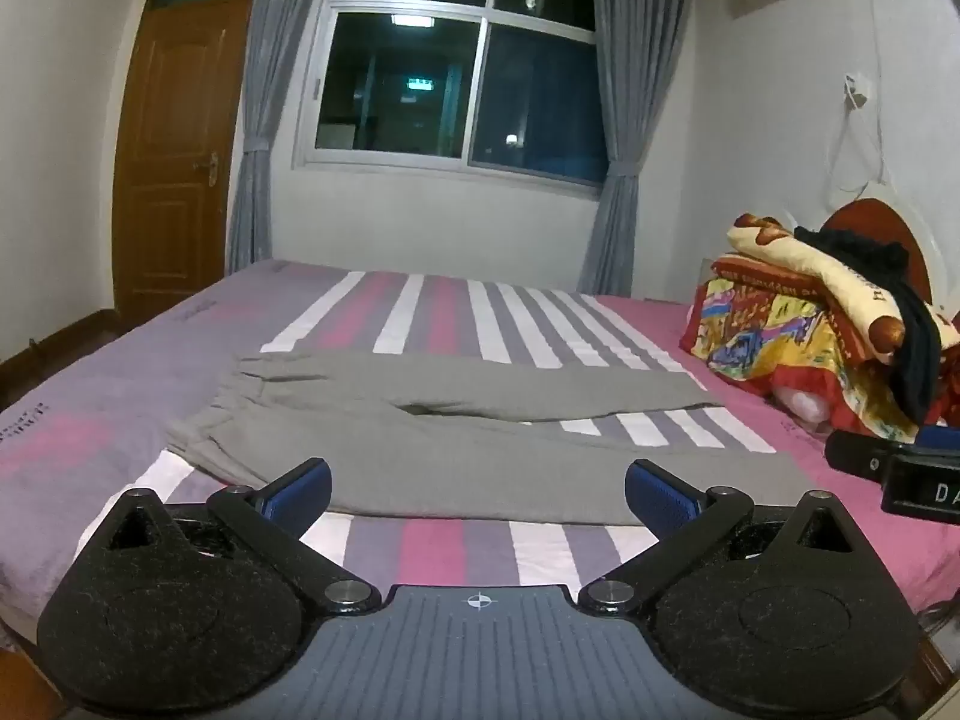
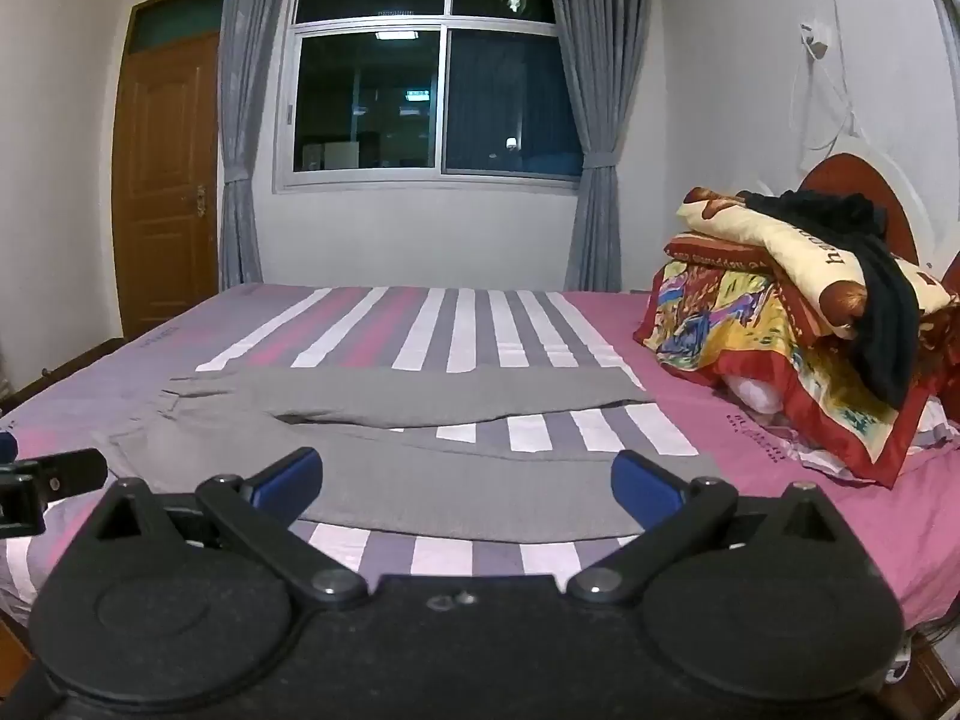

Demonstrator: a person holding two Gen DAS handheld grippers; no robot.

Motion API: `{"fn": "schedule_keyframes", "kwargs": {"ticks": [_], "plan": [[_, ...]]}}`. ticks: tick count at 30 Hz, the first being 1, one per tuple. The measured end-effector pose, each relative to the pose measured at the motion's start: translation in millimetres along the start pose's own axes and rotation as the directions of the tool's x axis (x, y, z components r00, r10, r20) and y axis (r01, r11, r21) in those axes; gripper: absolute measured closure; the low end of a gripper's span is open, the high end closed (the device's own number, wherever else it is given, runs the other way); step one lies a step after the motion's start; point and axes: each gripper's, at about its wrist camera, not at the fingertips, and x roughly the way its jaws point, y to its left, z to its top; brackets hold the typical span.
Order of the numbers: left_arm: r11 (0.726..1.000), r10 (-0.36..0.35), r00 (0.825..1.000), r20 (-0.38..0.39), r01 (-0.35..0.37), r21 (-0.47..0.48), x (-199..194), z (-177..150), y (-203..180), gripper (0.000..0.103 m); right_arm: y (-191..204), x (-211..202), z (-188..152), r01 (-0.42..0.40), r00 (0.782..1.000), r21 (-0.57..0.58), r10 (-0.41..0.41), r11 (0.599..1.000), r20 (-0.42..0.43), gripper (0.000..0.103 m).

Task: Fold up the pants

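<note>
Grey pants (image 1: 456, 420) lie flat on the striped bed, waistband to the left, two legs spread apart toward the right; they also show in the right wrist view (image 2: 420, 438). My left gripper (image 1: 477, 489) is open and empty, held just above the near leg's front edge. My right gripper (image 2: 465, 483) is open and empty, also just above the near leg's front edge, further right. The right gripper's body shows at the left wrist view's right edge (image 1: 900, 468); the left gripper's body shows at the right wrist view's left edge (image 2: 42, 480).
The bed sheet (image 1: 456, 552) has purple, pink and white stripes. A pile of colourful blankets with a black garment (image 1: 828, 324) sits at the headboard on the right. A window (image 1: 444, 60), curtains and a wooden door (image 1: 174, 144) are behind the bed.
</note>
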Motion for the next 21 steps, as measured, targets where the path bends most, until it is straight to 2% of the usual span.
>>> {"fn": "schedule_keyframes", "kwargs": {"ticks": [4, 21], "plan": [[1.0, 0.001, 1.0, 0.022, -0.001, -0.007, -5, 1, 0, 0.0, 1, 1, 0, -0.009, 1.0, 0.009, 0.009, 1.0, 0.011, 0.0], [1.0, 0.013, 1.0, 0.026, -0.013, 0.013, -10, 0, -4, 0.0, -1, -5, 2, -0.01, 1.0, 0.02, 0.01, 1.0, 0.029, 0.0]]}}
